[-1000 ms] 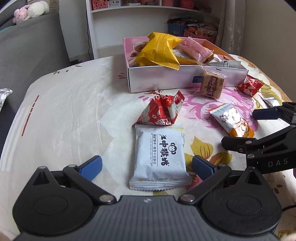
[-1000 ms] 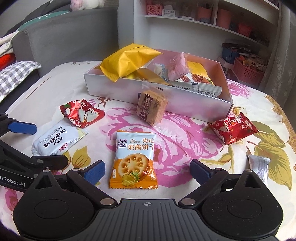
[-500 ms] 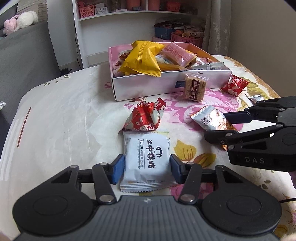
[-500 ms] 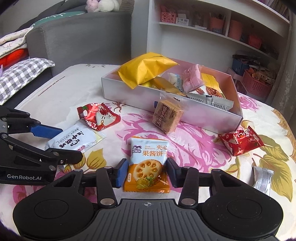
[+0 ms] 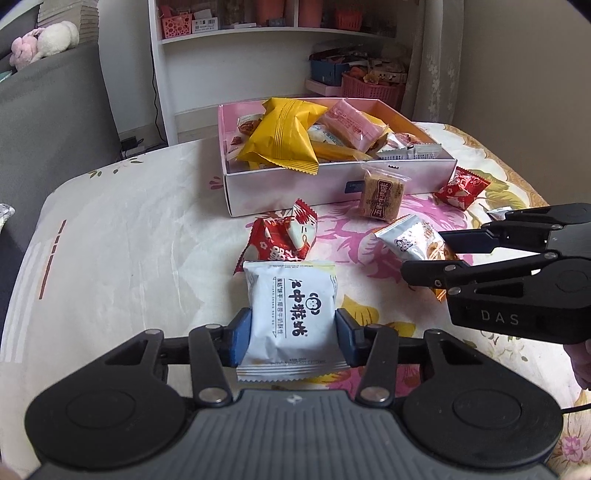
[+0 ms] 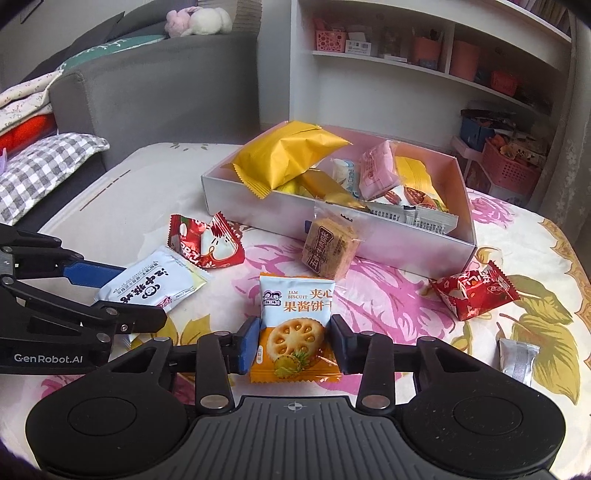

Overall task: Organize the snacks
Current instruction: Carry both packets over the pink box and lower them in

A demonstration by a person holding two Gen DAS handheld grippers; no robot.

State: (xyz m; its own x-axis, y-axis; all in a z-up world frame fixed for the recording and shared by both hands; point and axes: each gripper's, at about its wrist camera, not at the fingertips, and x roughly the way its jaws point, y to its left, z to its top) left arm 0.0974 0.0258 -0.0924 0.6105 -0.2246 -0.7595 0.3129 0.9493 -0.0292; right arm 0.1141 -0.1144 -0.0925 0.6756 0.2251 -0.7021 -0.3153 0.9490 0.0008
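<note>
Left tongs [image 5: 293, 338] gripped a white biscuit packet [image 5: 293, 317] between blue pads, pressed against both its sides. Right tongs [image 6: 293, 345] likewise gripped an orange jam biscuit packet [image 6: 293, 328]. Both packets lay low over the floral tablecloth [image 5: 129, 240]. Ahead of both tongs stood a white box [image 6: 369, 236] holding a yellow bag [image 6: 288, 157] and a pink packet [image 6: 378, 170]. A brown cake [image 6: 328, 251] leaned against the box's near wall. A red packet [image 5: 284, 236] lay just beyond the left tongs; another red packet [image 6: 474, 293] lay right of the right tongs.

Snack box [image 5: 288, 192] at table's [image 5: 129, 258] far side, loose packets [image 5: 284, 236] before it, shelf [image 5: 266, 33] behind.
</note>
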